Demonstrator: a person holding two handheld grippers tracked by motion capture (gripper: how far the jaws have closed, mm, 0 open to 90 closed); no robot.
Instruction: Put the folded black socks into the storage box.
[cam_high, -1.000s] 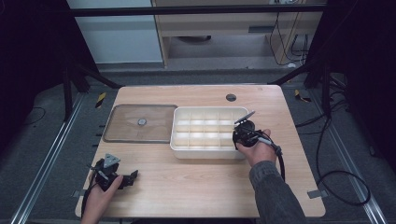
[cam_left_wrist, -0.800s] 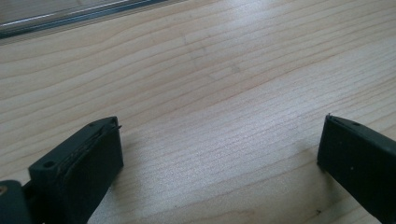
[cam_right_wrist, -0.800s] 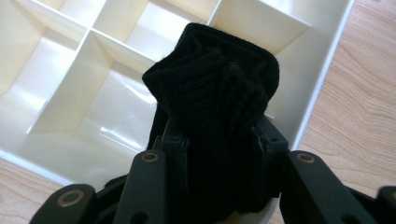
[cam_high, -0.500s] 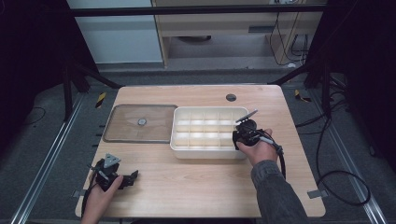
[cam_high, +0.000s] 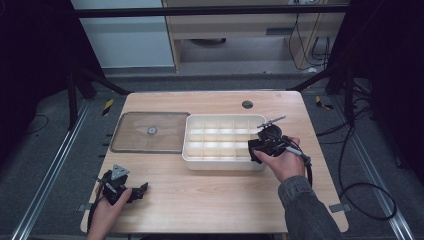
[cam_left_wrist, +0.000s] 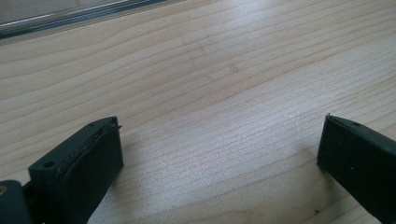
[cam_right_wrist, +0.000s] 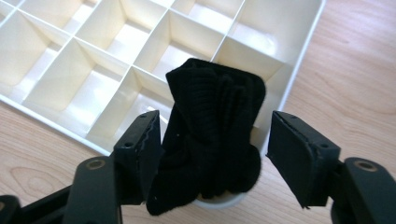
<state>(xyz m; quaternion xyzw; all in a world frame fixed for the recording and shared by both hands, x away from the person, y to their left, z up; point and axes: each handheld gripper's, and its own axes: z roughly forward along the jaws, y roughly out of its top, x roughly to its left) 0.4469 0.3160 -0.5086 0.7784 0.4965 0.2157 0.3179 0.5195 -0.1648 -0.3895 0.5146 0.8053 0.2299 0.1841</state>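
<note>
Wooden table (cam_high: 210, 195), sock (cam_right_wrist: 212, 135) in tray (cam_high: 220, 162)

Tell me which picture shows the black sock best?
The right gripper view: the black sock is close up, bunched in the corner compartment of the white tray, between the right gripper's jaws, which have just been opening. In the high view, that hand and gripper cover the corner. The left gripper view looks at bare tabletop.

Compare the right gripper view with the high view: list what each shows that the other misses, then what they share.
Right gripper view alone: a black sock bundled in the tray's near corner compartment, between the right gripper's parted jaws, which have just been opening. High view alone: the clear lid left of the tray, and the left gripper near the table's front edge. Both: the white divided tray on the wooden table.
</note>
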